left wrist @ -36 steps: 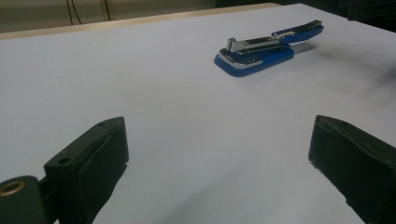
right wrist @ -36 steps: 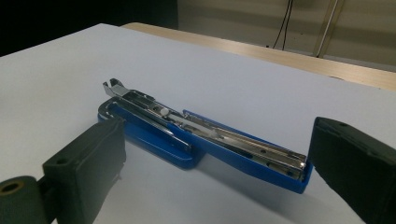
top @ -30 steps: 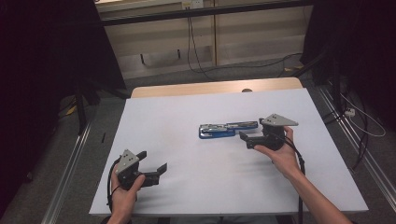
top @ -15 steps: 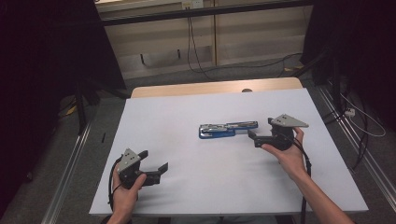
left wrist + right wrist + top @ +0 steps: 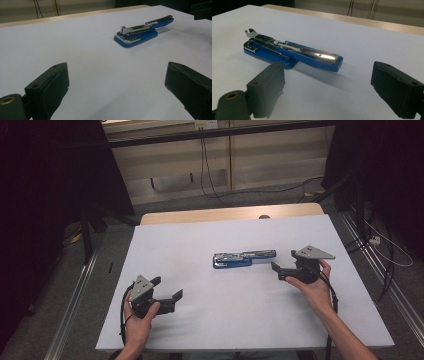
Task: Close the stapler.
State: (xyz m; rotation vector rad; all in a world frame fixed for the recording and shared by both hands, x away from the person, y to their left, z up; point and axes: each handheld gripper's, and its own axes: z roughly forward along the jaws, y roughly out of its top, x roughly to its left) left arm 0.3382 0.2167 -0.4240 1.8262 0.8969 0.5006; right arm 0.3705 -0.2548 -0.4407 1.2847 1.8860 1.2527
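Note:
A blue and chrome stapler (image 5: 244, 258) lies swung open flat near the middle of the white table (image 5: 200, 235). My right gripper (image 5: 278, 271) is just right of it, pointing at its chrome end, a short gap away. In the right gripper view the stapler (image 5: 294, 52) lies ahead of the right gripper (image 5: 327, 85); its jaws have just been closing a little, stand wide apart and hold nothing. My left gripper (image 5: 167, 287) rests at the front left, open and empty. In the left gripper view the stapler (image 5: 140, 35) lies far ahead of the left gripper (image 5: 117, 85).
A wooden strip (image 5: 230, 214) borders the table's far edge. Metal rails (image 5: 75, 310) run along the floor on both sides, and cables (image 5: 210, 175) trail behind the table. The right gripper (image 5: 201, 10) appears at the top right corner of the left gripper view.
My right gripper has drawn slightly to the right, away from the stapler. The left gripper and the stapler have stayed where they were.

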